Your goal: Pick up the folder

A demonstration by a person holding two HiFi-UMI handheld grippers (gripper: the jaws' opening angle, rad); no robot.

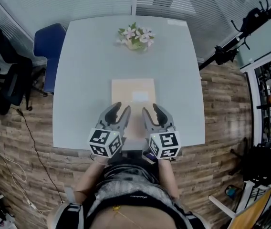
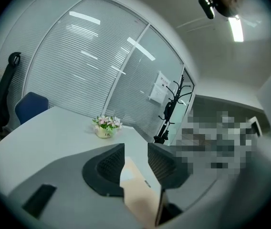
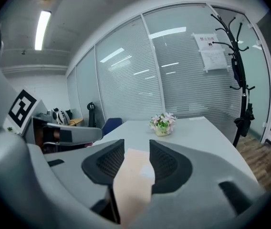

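Thin, flat, tan folder with a small white label on top. Lying in the middle of the pale grey table, close to the near edge. Farther back, well apart from it, a small pot of pink and white flowers; off the far left side of the table, a blue chair. Long side running from near to far, label toward the far end. Over the near end, side by side, left gripper and right gripper: jaws of both partly open, gripping nothing, folder showing in each gap.
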